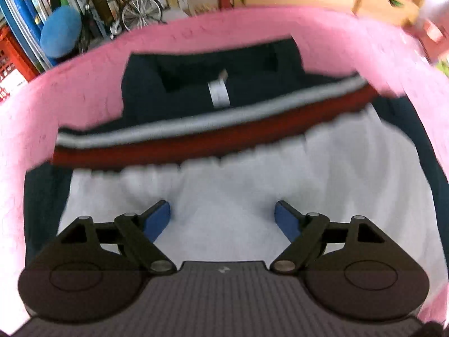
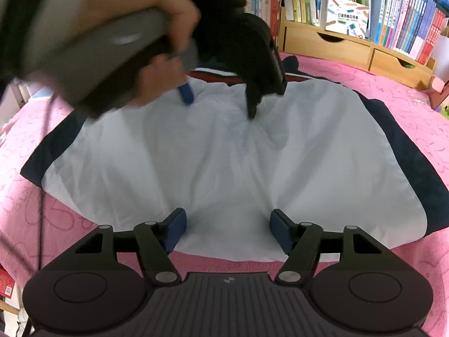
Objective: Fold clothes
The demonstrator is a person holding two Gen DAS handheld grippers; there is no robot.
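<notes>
A garment lies flat on the pink cloth (image 2: 364,84): a wide white panel (image 2: 224,154) with navy sides, a red and grey striped band (image 1: 196,132), and a navy upper part with a white label (image 1: 219,94). My left gripper (image 1: 223,219) is open, fingers spread over the white panel just below the band. It shows in the right wrist view (image 2: 219,104), held by a hand, near the garment's far edge. My right gripper (image 2: 227,230) is open over the white panel's near edge, holding nothing.
A wooden drawer unit (image 2: 336,47) with rows of books stands beyond the pink cloth at the back right. A model bicycle (image 1: 134,11) and a blue cap (image 1: 60,35) sit at the back left. Pink cloth surrounds the garment on all sides.
</notes>
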